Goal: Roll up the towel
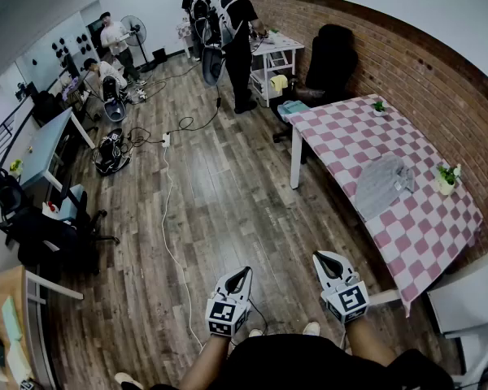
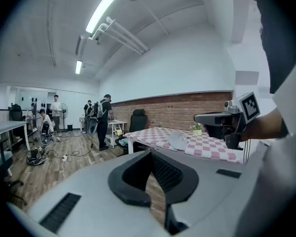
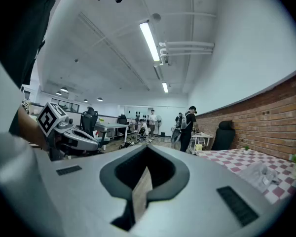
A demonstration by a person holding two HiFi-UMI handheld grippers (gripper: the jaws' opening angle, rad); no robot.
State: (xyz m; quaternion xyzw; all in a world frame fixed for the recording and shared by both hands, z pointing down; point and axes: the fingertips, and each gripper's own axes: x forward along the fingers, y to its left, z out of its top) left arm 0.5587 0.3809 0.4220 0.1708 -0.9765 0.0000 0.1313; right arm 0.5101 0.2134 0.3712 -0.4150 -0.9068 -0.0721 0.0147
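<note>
Left tool [image 1: 243, 273] and right tool [image 1: 320, 258] clenched empty, held forward for approach; towel [image 1: 382, 184] lies unrolled on worktop [image 1: 342, 128], well apart.

I see a bench [image 1: 342, 132] under a pink-and-white checked cloth, set along the brick wall [image 1: 407, 63]. One potted plant [image 1: 379, 106] sits at its far end and a second plant [image 1: 447, 179] by the wall side. Beyond it are a black chair [image 1: 332, 55] and a white cart [image 1: 274, 55], with a person in black [image 1: 238, 39] standing at the cart. A white cable [image 1: 169, 218] trails over the wood floor [image 1: 236, 201]. A fan [image 1: 135, 31] stands far off.
</note>
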